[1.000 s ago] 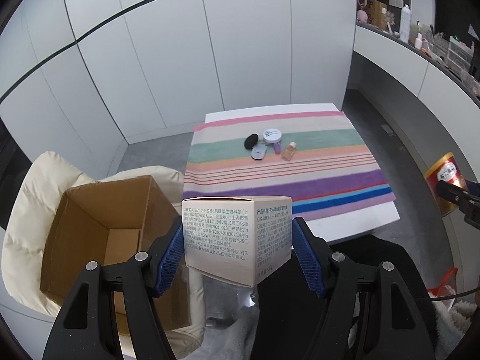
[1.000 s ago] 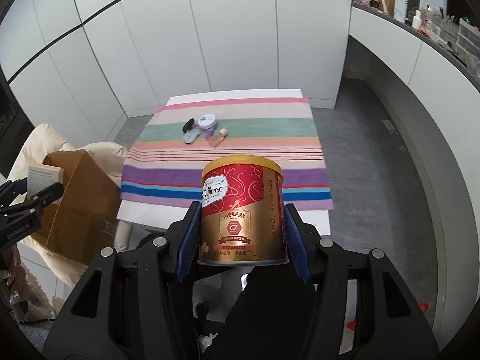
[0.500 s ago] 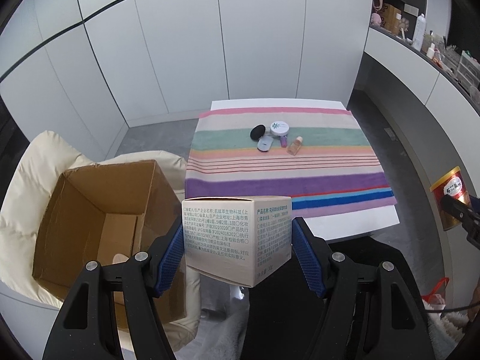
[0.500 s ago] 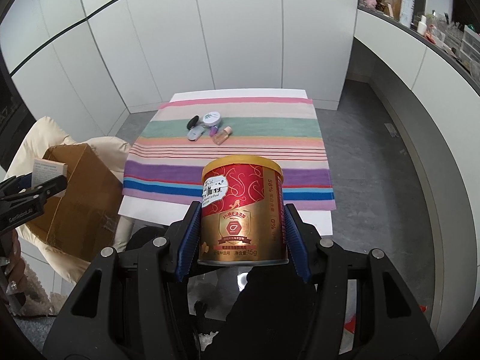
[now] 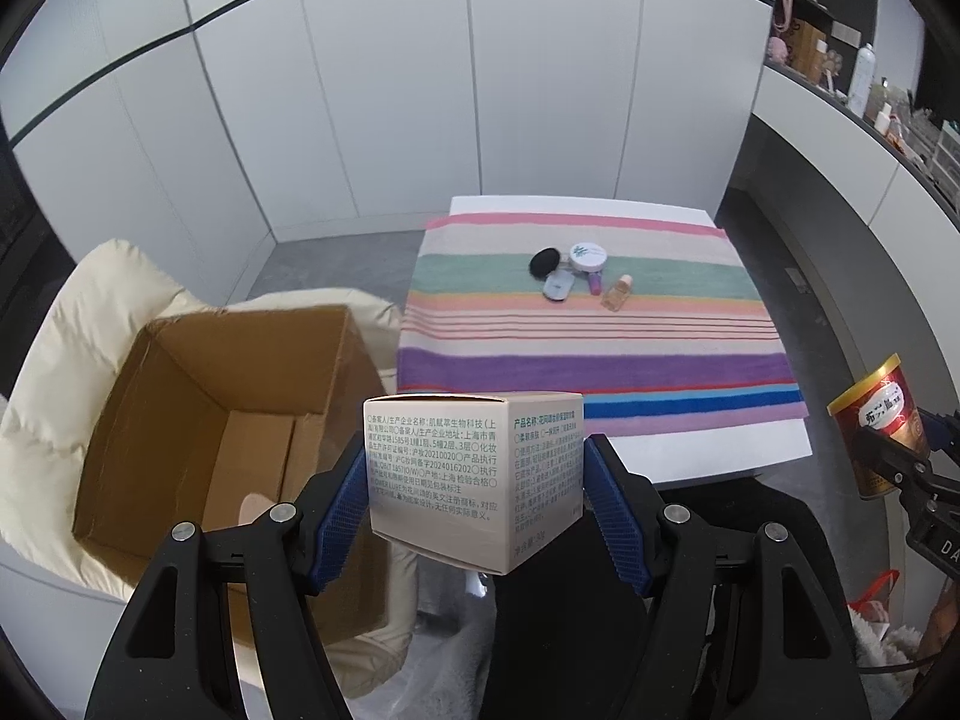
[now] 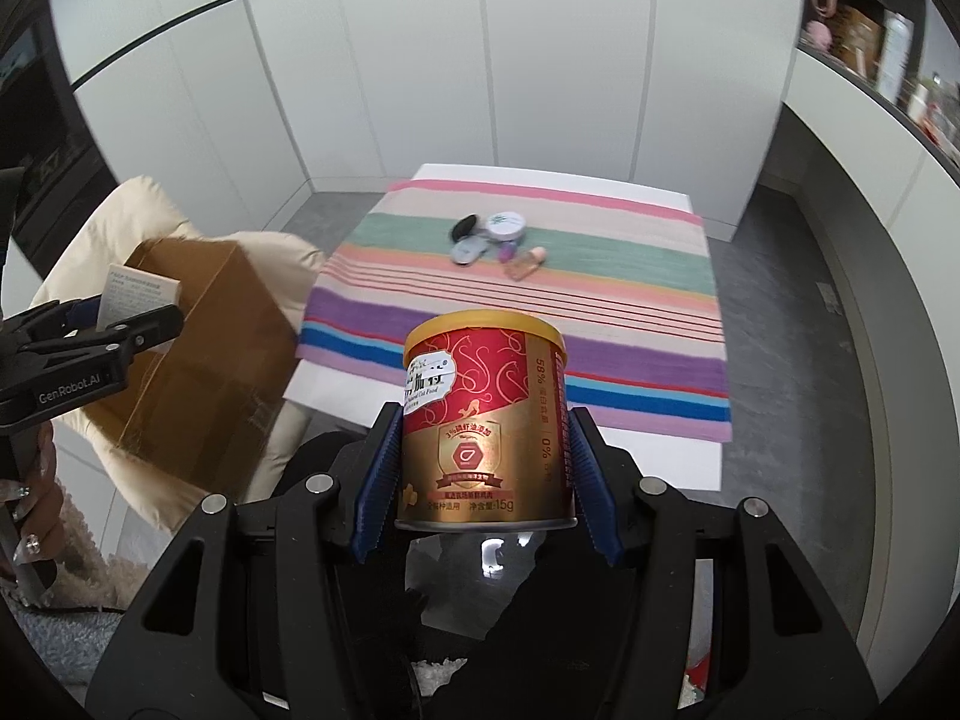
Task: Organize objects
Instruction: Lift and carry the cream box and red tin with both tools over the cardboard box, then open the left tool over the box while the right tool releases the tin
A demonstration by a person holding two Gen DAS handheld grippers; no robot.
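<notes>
Between the left gripper [image 5: 474,495] pads sits a pinched beige printed carton [image 5: 474,474]; right gripper [image 6: 480,474] pinches a red-gold can [image 6: 485,420].

The cloth [image 5: 591,324] on the white table [image 5: 690,459] carried pink, beige, green, orange, purple, blue and lilac stripes with thin red lines. The can [image 6: 485,420] was red and gold with curling gold scrollwork; the small carton [image 5: 474,477] pale beige with dark and green print; the cardboard box [image 5: 198,414] plain brown; the pads [image 5: 615,516] blue.
</notes>
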